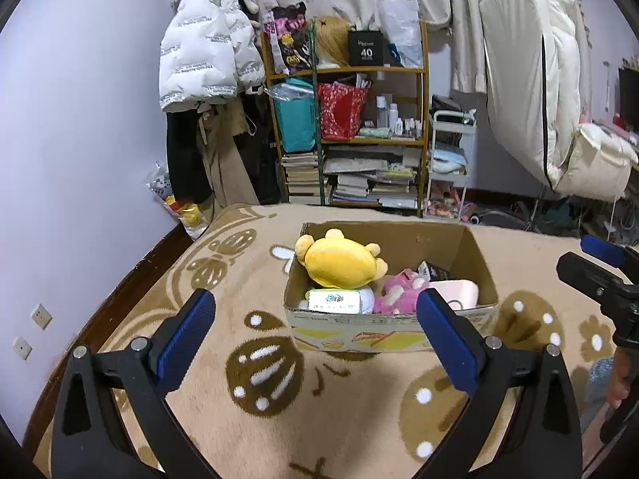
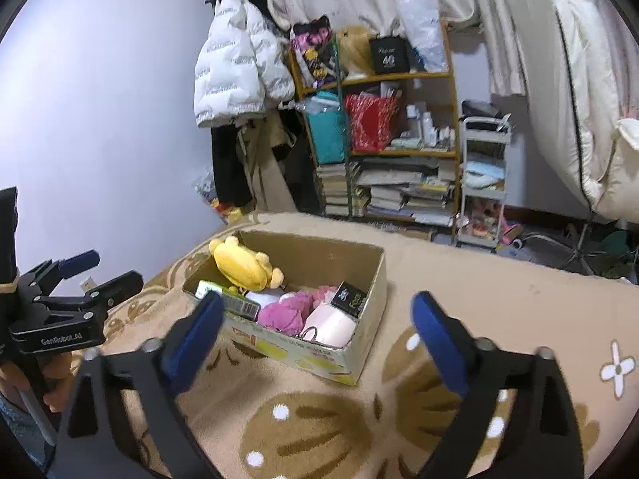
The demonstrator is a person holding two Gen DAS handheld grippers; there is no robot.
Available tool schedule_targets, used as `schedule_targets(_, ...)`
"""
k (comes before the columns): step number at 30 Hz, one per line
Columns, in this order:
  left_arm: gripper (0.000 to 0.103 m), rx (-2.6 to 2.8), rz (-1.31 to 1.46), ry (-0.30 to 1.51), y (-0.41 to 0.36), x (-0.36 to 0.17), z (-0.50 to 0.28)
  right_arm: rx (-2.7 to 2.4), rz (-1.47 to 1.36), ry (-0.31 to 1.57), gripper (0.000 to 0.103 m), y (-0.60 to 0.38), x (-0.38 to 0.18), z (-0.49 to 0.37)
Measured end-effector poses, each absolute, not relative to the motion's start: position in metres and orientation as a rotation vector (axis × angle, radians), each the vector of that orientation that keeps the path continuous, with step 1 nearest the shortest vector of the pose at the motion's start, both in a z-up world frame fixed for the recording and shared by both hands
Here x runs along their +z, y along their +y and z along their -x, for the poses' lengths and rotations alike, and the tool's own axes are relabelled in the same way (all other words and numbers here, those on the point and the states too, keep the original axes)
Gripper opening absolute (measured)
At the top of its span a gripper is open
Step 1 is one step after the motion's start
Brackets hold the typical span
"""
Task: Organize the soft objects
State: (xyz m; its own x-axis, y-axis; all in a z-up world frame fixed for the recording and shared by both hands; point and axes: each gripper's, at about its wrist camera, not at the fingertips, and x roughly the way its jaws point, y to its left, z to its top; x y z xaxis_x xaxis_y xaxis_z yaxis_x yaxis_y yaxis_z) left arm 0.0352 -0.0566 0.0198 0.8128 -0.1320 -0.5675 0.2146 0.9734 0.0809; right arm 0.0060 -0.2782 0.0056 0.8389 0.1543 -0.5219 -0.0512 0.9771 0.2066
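An open cardboard box point(image 1: 383, 329) point(image 2: 361, 353) stands on a tan patterned blanket. In it lie a yellow plush bear point(image 1: 339, 261) point(image 2: 241, 265), a pink plush toy point(image 1: 399, 289) point(image 2: 285, 313), a white-and-green tissue pack point(image 1: 339, 299) point(image 2: 231, 299), a pale pink mug point(image 1: 459, 293) point(image 2: 331, 325) and a black packet point(image 2: 349, 297). My left gripper point(image 1: 315, 343) is open and empty, just in front of the box. My right gripper point(image 2: 319, 339) is open and empty, near the box's front right corner. The left gripper also shows in the right wrist view point(image 2: 100, 275).
The blanket point(image 1: 279, 379) point(image 2: 499, 291) covers the bed. Behind it stand a cluttered shelf of books and bags point(image 1: 351, 127) point(image 2: 383, 131), a white jacket on a rack point(image 1: 203, 40), a small white trolley point(image 1: 449, 163) and hanging bedding point(image 1: 539, 88). A wall is at left.
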Motion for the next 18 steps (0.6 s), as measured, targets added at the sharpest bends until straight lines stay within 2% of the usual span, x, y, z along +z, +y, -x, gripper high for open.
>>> schedule_targets(11, 0.101, -0.13, -0.152, 0.471, -0.043, 0.045, 0.009, 0.073, -0.195, 0.528, 0.103, -0.279, 0.02, 0.025)
schedule_targets(18, 0.102, -0.137, -0.162, 0.474, -0.04, 0.04, 0.017, 0.044, -0.172, 0.535, 0.103, -0.277, 0.018, 0.036)
